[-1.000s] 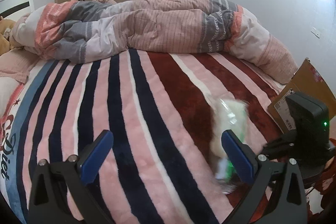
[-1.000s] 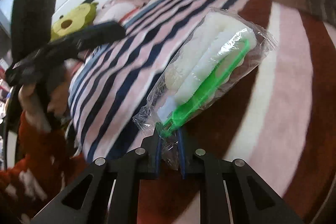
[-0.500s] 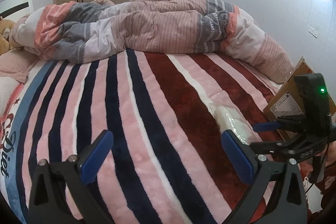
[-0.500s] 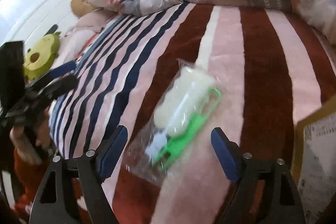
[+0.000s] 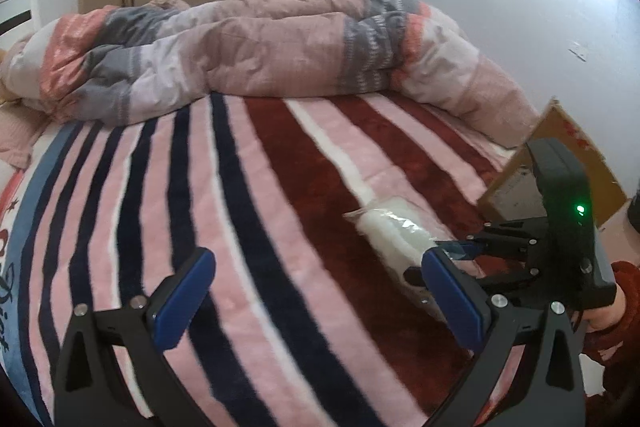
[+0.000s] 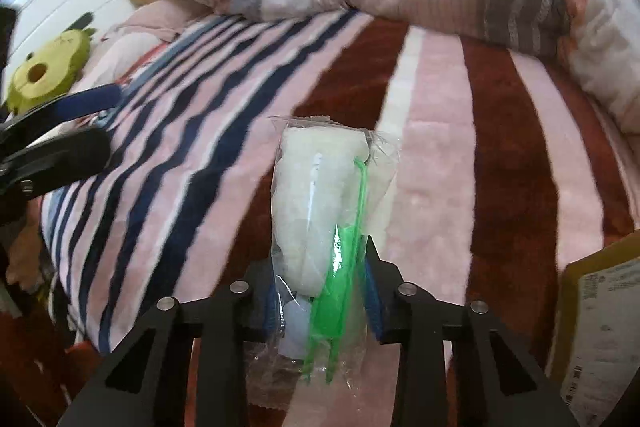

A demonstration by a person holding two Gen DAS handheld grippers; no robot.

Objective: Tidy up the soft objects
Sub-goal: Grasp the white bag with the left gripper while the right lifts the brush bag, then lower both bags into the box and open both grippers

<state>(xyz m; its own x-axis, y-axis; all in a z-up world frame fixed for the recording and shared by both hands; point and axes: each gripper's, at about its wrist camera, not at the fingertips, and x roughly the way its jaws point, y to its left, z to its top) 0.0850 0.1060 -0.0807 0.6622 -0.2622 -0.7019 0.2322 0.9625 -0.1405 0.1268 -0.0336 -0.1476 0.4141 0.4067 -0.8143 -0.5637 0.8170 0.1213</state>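
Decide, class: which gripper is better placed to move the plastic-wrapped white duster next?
The right gripper: its fingers are already closed around the packet at the green handle end. The left gripper is open over bare striped blanket, beside the packet.

Readable text is scarce. Striped blanket [image 5: 132, 195], left edge of the left wrist frame: cursive dark lettering running vertically, approx. "Diet", partly cut off. Cardboard box [image 6: 600, 327], lower right of the right wrist frame: white label w/ printed lines & a barcode, too blurred to read. Same box, right side of the left wrist frame: red marks, illegible.
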